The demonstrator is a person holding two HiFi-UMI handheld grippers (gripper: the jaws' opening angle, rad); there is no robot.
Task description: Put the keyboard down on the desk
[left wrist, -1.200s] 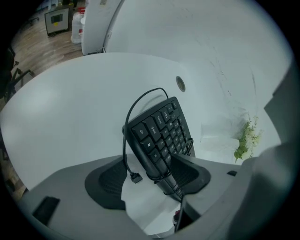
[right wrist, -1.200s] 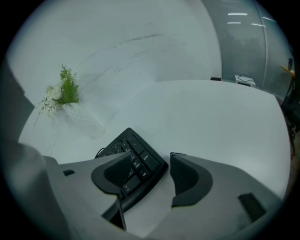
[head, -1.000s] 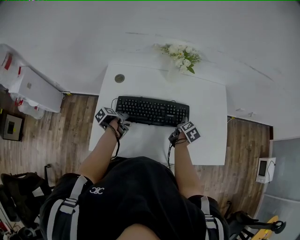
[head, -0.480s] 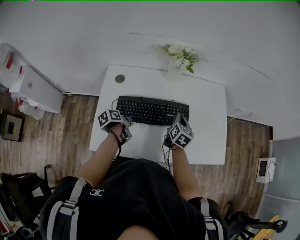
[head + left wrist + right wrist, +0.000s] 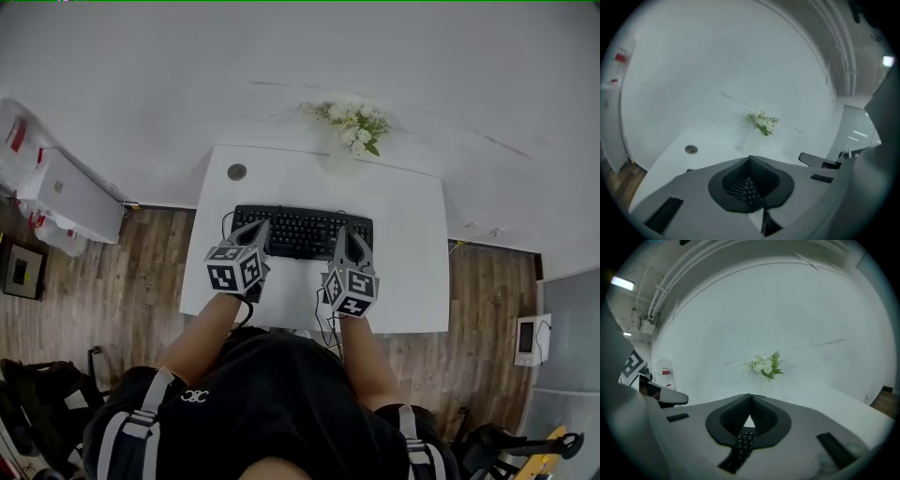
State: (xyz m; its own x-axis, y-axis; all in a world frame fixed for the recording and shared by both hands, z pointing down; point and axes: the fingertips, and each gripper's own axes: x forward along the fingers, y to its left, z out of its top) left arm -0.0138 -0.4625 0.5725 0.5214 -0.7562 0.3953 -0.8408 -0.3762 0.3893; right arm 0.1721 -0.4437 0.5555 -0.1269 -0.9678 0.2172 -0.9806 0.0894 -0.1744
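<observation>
The black keyboard (image 5: 302, 232) lies flat on the white desk (image 5: 412, 253), parallel to the wall. My left gripper (image 5: 262, 229) hovers over its front left part, and my right gripper (image 5: 349, 235) over its front right part. Both are shut with nothing in them and point toward the wall. In the left gripper view the shut jaws (image 5: 750, 158) meet, and a few keyboard keys (image 5: 747, 190) show through the gap below. The right gripper view shows the same: jaws (image 5: 751, 395) together, with keys (image 5: 744, 442) underneath.
A vase of white flowers (image 5: 352, 124) stands at the desk's back edge. A round cable grommet (image 5: 236, 172) sits at the back left corner. A cable (image 5: 322, 314) hangs off the front edge. Wooden floor (image 5: 141, 272) and a white box (image 5: 70, 192) lie to the left.
Both grippers have left the keyboard's front corners, moved inward and risen above it. The keyboard stays lying on the desk.
</observation>
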